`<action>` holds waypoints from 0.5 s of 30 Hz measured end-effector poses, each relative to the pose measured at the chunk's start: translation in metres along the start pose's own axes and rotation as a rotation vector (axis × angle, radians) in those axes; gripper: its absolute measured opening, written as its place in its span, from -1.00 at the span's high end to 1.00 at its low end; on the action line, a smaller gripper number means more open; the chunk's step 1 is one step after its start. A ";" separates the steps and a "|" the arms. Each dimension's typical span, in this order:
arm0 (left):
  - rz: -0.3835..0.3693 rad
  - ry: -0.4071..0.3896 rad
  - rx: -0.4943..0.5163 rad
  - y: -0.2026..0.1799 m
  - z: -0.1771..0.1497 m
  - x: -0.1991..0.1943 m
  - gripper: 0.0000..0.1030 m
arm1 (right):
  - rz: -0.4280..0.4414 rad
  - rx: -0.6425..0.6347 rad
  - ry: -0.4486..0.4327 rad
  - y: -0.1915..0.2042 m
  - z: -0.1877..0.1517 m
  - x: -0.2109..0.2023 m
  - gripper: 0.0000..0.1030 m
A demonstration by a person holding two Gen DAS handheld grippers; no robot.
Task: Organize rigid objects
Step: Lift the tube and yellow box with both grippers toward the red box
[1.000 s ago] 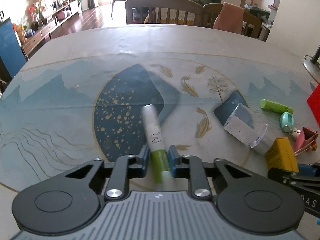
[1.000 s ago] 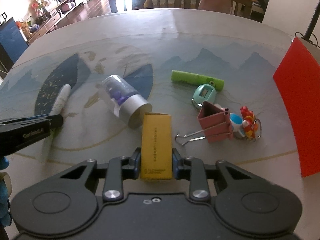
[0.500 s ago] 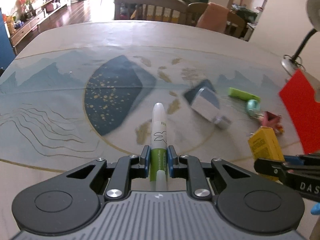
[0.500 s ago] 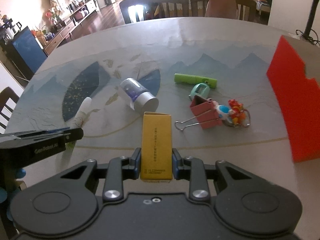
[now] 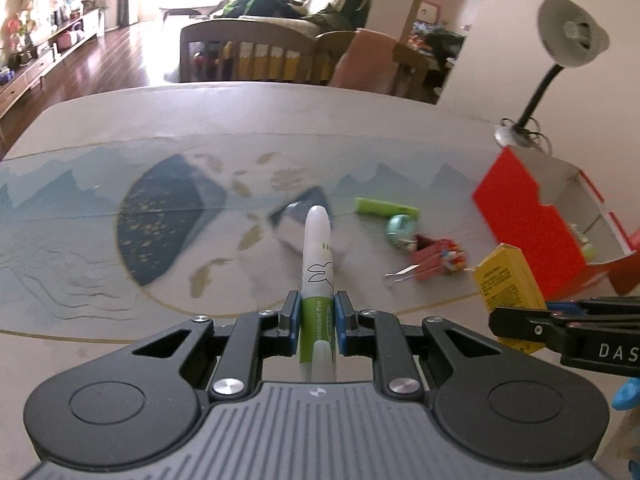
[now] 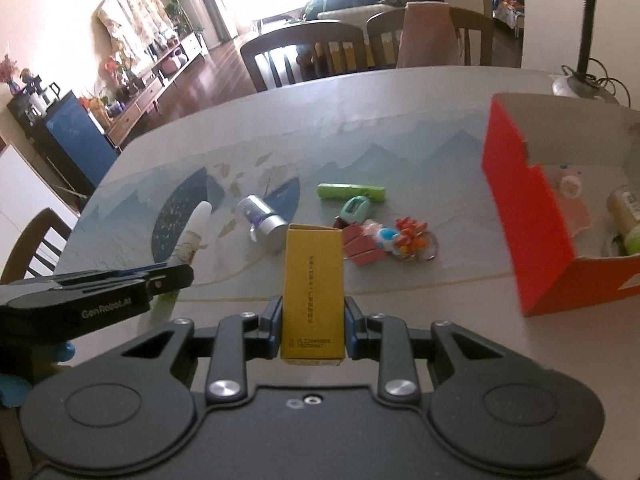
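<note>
My left gripper [image 5: 317,312] is shut on a white and green fluorescent pen [image 5: 318,256], held up above the table with its cap pointing away. My right gripper [image 6: 313,320] is shut on a yellow carton [image 6: 313,280], also lifted; the same carton [image 5: 508,280] shows at the right of the left wrist view. An open red box [image 6: 524,216] stands at the right with a few items inside. On the table lie a clear jar with a silver lid [image 6: 262,222], a green marker [image 6: 352,192], a teal tape measure [image 6: 354,208], a pink binder clip [image 6: 360,244] and a colourful keychain [image 6: 404,238].
The table carries a blue and grey painted mat [image 5: 168,216]. A desk lamp [image 5: 568,36] stands behind the red box [image 5: 524,224]. Wooden chairs [image 6: 304,56] line the far edge. The left gripper's side [image 6: 100,292] crosses the left of the right wrist view.
Both grippers have risen from the table with the pen and the carton, and swung to the right. The red box's open inside has come into view.
</note>
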State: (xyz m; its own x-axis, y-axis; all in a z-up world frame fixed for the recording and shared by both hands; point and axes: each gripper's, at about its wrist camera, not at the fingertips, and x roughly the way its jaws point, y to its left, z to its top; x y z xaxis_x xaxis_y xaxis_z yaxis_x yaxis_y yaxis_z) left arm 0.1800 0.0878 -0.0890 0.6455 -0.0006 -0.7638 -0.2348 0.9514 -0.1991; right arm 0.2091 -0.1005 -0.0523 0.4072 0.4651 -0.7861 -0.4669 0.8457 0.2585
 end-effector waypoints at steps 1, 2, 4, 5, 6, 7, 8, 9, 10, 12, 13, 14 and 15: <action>-0.006 -0.005 0.007 -0.007 0.001 -0.002 0.67 | -0.002 0.001 -0.006 -0.005 0.001 -0.004 0.45; -0.013 -0.008 0.015 -0.014 0.003 -0.003 0.67 | -0.004 0.004 -0.012 -0.011 0.001 -0.009 0.45; -0.032 -0.012 0.026 -0.027 0.006 -0.005 0.67 | -0.012 0.009 -0.024 -0.022 0.003 -0.016 0.45; -0.041 -0.012 0.034 -0.034 0.007 -0.005 0.67 | -0.016 0.014 -0.028 -0.028 0.004 -0.019 0.45; -0.051 -0.012 0.044 -0.042 0.009 -0.006 0.67 | -0.020 0.019 -0.033 -0.035 0.005 -0.022 0.45; -0.061 -0.012 0.051 -0.050 0.010 -0.006 0.67 | -0.023 0.022 -0.037 -0.042 0.006 -0.025 0.45; -0.070 -0.011 0.056 -0.058 0.012 -0.006 0.67 | -0.027 0.025 -0.041 -0.048 0.007 -0.028 0.45; -0.080 -0.010 0.059 -0.065 0.013 -0.006 0.67 | -0.031 0.029 -0.045 -0.055 0.008 -0.030 0.45; -0.087 -0.010 0.062 -0.072 0.015 -0.005 0.67 | -0.034 0.031 -0.048 -0.061 0.009 -0.033 0.45; -0.096 -0.013 0.075 -0.086 0.017 -0.005 0.67 | -0.041 0.035 -0.057 -0.074 0.012 -0.038 0.45; -0.100 -0.014 0.082 -0.094 0.019 -0.005 0.67 | -0.043 0.037 -0.061 -0.080 0.013 -0.039 0.45; -0.106 -0.014 0.087 -0.102 0.020 -0.004 0.67 | -0.044 0.039 -0.064 -0.086 0.014 -0.042 0.45; -0.113 -0.013 0.092 -0.109 0.022 -0.004 0.67 | -0.045 0.044 -0.065 -0.093 0.016 -0.043 0.45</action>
State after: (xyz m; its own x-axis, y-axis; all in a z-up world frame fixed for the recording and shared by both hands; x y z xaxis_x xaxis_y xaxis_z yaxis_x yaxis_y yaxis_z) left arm 0.2190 -0.0096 -0.0511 0.6738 -0.1061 -0.7313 -0.0927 0.9697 -0.2261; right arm 0.2474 -0.1952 -0.0337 0.4777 0.4408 -0.7599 -0.4127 0.8762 0.2488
